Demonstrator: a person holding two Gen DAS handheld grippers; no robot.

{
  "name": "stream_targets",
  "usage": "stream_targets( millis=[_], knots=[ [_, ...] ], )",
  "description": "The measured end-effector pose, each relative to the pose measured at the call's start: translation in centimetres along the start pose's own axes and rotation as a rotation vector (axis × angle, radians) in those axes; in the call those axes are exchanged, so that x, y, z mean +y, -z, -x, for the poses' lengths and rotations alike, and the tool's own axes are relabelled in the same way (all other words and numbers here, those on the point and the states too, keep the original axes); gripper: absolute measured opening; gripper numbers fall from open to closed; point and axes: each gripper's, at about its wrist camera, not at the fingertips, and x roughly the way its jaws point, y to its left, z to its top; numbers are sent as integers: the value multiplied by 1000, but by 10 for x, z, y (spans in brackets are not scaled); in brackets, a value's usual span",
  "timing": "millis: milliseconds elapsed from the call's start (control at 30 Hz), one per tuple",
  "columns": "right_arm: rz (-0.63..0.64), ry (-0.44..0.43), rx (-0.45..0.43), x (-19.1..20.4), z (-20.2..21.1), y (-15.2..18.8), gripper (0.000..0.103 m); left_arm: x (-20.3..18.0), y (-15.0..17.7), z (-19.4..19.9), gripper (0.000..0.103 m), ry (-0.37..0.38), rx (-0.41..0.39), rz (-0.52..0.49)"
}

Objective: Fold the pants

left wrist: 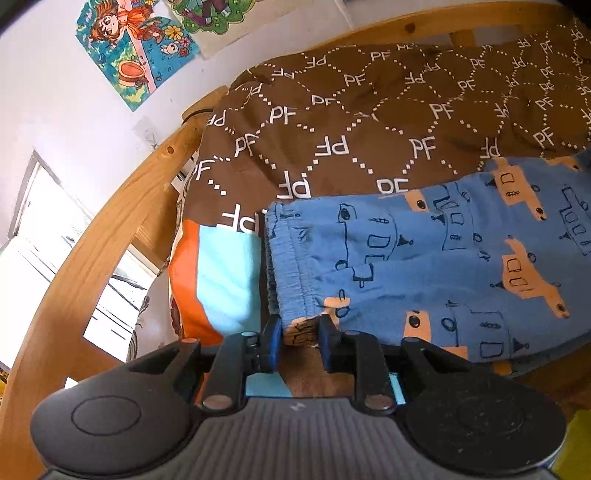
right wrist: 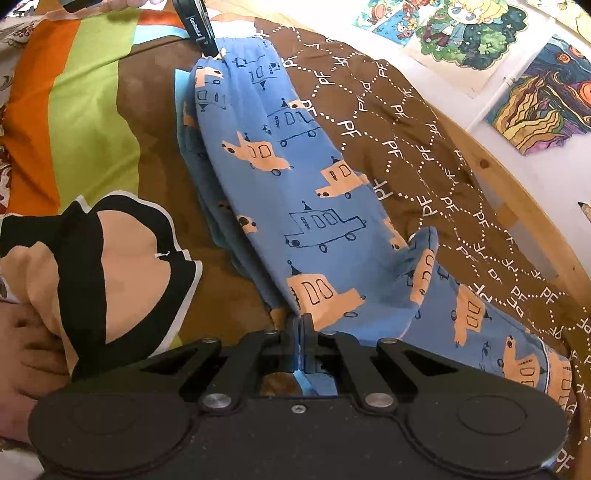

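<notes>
Blue pants (left wrist: 424, 266) printed with orange and outlined cars lie on a brown blanket (left wrist: 332, 122) on a bed. In the left wrist view my left gripper (left wrist: 300, 338) has its jaws partly apart around the near corner of the elastic waistband (left wrist: 291, 258), with the fabric between the pads. In the right wrist view the pants (right wrist: 295, 184) stretch away from me, folded lengthwise. My right gripper (right wrist: 299, 339) is shut on the pants' near edge, close to the leg end. The left gripper (right wrist: 201, 31) shows at the far waistband end.
A wooden bed frame (left wrist: 92, 258) curves along the left and back. A striped orange, green and light blue cover (right wrist: 85, 103) lies beside the pants. A black-and-tan garment (right wrist: 110, 258) and a hand (right wrist: 26, 350) are at my left. Posters (right wrist: 461, 29) hang on the wall.
</notes>
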Motion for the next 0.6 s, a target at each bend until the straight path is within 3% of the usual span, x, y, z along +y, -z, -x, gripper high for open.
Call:
stream_targets(
  millis=[167,233,300,333,400,500,600],
  knots=[
    [29,-1,9,2,2,0,0,-7,3,11,57,-2,-5,21],
    [35,1,19,2,2,-1,3,-12,6,24,67,-12,-45,41],
    [8,11,25,-2,8,-1,18,-19,8,42,87,10,-138,45],
    [-22,15,22,-5,14,-1,27,-25,8,51,92,32,-179,33],
    [-107,47,19,-14,27,3,56,-44,3,62,93,80,-244,-15],
    [-226,146,47,-27,42,13,73,-89,-13,59,94,150,-274,-107],
    [-346,246,92,-42,55,30,81,-137,-22,45,94,215,-269,-182]
  ],
)
